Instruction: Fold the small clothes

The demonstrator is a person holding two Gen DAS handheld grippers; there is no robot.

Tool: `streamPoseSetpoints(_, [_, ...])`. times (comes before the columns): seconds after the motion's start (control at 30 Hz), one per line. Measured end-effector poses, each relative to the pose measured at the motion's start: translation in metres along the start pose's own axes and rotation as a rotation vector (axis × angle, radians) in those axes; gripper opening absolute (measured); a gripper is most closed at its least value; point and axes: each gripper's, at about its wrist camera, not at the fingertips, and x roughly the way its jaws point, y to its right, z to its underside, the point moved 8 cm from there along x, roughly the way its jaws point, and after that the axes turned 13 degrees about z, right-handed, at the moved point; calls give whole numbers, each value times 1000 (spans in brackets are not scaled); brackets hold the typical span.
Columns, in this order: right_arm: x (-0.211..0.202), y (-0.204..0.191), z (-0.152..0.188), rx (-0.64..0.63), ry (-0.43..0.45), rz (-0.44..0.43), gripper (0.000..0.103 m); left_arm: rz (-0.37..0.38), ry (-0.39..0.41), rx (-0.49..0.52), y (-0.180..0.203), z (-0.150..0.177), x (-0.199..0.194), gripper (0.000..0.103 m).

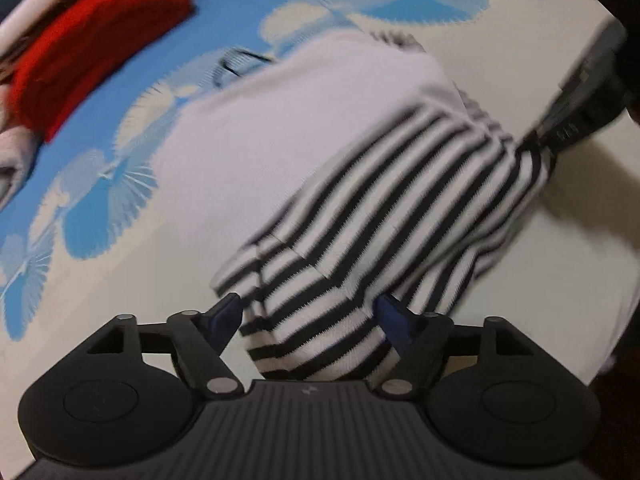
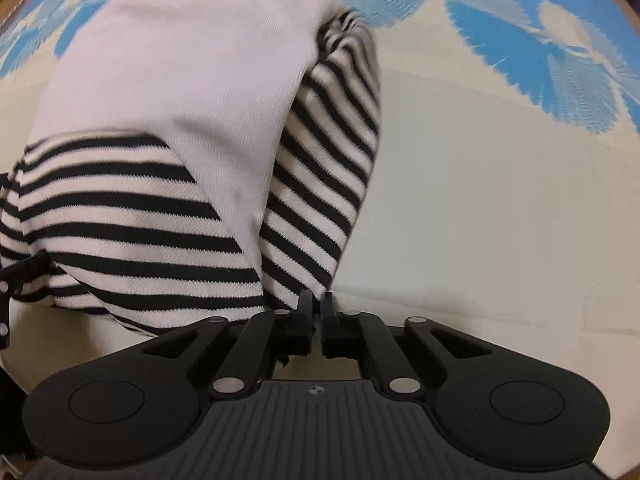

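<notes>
A small garment (image 1: 304, 148) with a plain white body and black-and-white striped sleeves lies on a cream and blue patterned sheet (image 1: 80, 264). My left gripper (image 1: 310, 314) is open, its blue-padded fingers on either side of a striped sleeve end. In the right wrist view the same garment (image 2: 188, 120) fills the left half. My right gripper (image 2: 316, 304) is shut on the striped sleeve edge (image 2: 320, 200) at the garment's right side. The right gripper also shows in the left wrist view (image 1: 576, 108), at the garment's far corner.
A folded red garment (image 1: 96, 44) lies on a pile of other clothes at the upper left of the left wrist view. A thin black cord (image 1: 236, 64) lies on the sheet beyond the garment. The sheet (image 2: 500, 200) is bare to the right of the garment.
</notes>
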Motion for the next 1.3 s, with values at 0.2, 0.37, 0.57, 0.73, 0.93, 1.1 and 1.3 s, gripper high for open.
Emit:
streamPoseSetpoints(0.2, [-54,27,-9,155,160,46,50,-154,224,-225,-22,-21,-78,92])
streamPoseSetpoints(0.37, [-141,47,1,280,444,64,65,-208,401,-269,-3,-15,-148,98])
streamPoseSetpoints(0.57, [-196,42,51,259,652,94,86,-151,523,-331,42,1,-198,98])
streamPoseSetpoints(0.73, [-196,36,86,328,673,100,88,-141,540,-411,66,34,-205,103])
streamPoseSetpoints(0.93, [-171,16,102,292,568,104,91,-109,358,-518,60,69,-151,102])
streamPoseSetpoints(1.1, [-156,-2,95,209,543,97,91,-124,334,-572,42,62,-134,102])
streamPoseSetpoints(1.3, [-150,-14,95,190,527,89,91,-88,347,-644,35,65,-126,102])
